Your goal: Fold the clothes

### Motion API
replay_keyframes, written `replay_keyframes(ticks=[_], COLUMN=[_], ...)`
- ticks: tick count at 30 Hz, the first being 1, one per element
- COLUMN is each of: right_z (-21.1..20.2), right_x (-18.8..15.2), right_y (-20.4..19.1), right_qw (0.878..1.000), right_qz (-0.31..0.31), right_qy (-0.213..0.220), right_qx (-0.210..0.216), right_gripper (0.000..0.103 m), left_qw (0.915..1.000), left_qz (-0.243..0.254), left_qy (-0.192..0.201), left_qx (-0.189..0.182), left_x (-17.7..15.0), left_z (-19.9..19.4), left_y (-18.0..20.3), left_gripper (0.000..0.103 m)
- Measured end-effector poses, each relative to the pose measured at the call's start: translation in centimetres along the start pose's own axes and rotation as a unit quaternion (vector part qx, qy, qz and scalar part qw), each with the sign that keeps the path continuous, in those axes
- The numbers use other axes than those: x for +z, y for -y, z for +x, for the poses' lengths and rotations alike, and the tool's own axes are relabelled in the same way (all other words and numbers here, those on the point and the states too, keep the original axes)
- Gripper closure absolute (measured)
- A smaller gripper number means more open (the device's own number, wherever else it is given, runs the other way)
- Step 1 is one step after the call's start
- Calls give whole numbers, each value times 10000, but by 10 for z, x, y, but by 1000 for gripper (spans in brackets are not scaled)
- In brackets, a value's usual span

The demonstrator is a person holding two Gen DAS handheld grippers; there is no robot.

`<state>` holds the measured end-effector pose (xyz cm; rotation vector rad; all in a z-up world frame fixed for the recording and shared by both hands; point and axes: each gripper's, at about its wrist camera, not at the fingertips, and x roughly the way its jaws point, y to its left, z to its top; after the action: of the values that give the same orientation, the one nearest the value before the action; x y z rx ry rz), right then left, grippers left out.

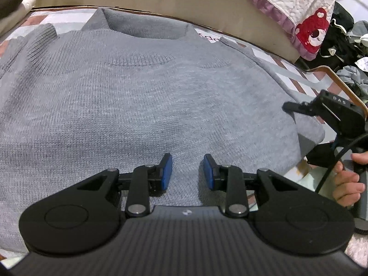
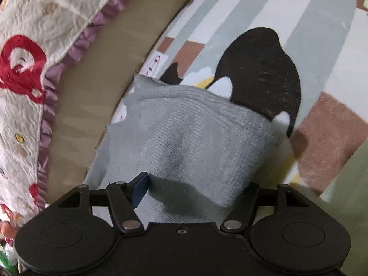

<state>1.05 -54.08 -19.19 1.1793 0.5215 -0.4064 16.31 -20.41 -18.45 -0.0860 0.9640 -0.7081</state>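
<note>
A grey knit sweater lies flat on a striped blanket, collar at the far side. My left gripper hovers open over the sweater's lower middle, its blue pads apart and holding nothing. My right gripper shows at the sweater's right edge. In the right wrist view, the right gripper sits around a lifted grey sleeve fold. The cloth drapes over its right finger and hides it. Only the left blue pad shows, so I cannot tell its closure.
A quilted white cover with purple frill and red bear hangs over a tan couch edge behind. The blanket carries a black penguin figure. Dark clutter lies at the far right. A hand holds the right gripper.
</note>
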Motion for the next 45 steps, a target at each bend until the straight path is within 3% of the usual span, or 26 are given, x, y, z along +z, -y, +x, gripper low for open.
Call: replay_keyframes(ticks=[1,2,3,5,7,10,13,17,20,22,27,30,33,36,39,42,45], right_z=[2,6,10,12,-2,-16,-9,25,52,66,81,82,69,44,29,41,70], right_x=[-2,-1,0,3,6,8,-10,-61,-100,-125,-169,-163,-141,-132,-144,-194,-251], right_y=[1,0,-1,-8,-42,-96,-156,-208,-219,-220,-205,-185,-192,-225,-243,-244,-219], right_qw=[9999,9994,9979,9939,9883,9753,9590,9368,9239,9123,8657,8708,8782,8529,8187,7794,7374], right_qz=[5,26,53,-51,-839,-1305,-1826,-2449,-2804,-3128,-4337,-4232,-3785,-3880,-4043,-4894,-5667], right_qy=[42,8,-56,-25,144,4,-342,-1009,-1420,-1640,-1842,-1866,-1789,-1668,-1882,-2175,-2686], right_qx=[103,347,644,1103,1264,1782,2141,2284,2184,2073,1686,1668,2313,3069,3616,3252,2507], right_gripper=[28,42,82,81,83,85,88,90,90,90,91,91,90,90,90,91,91], left_qw=[10000,10000,9999,9999,9998,9989,9958,9915,9856,9817,9697,9692,9692,9628,9584,9549,9516], left_qz=[-37,-76,-115,-164,-211,-449,-851,-1205,-1582,-1774,-2197,-2187,-2246,-2515,-2661,-2756,-2834], left_qy=[-7,-8,-9,5,19,37,50,112,589,680,866,933,892,946,1018,1095,1180], left_qx=[-14,-27,-40,-36,-29,-108,-334,-472,-71,159,624,649,483,274,195,178,157], left_x=[1,1,1,0,-1,-1,-4,-6,-16,-28,-53,-54,-54,-57,-62,-64,-66], left_z=[0,0,0,-1,-1,-3,-5,-21,-60,-75,-107,-115,-114,-113,-115,-119,-124], left_y=[-1,-2,-3,-2,-2,-7,-20,-41,-73,-96,-148,-157,-164,-173,-178,-181,-184], left_gripper=[74,74,74,74,74,74,76,75,75,75,79,79,79,79,80,84,92])
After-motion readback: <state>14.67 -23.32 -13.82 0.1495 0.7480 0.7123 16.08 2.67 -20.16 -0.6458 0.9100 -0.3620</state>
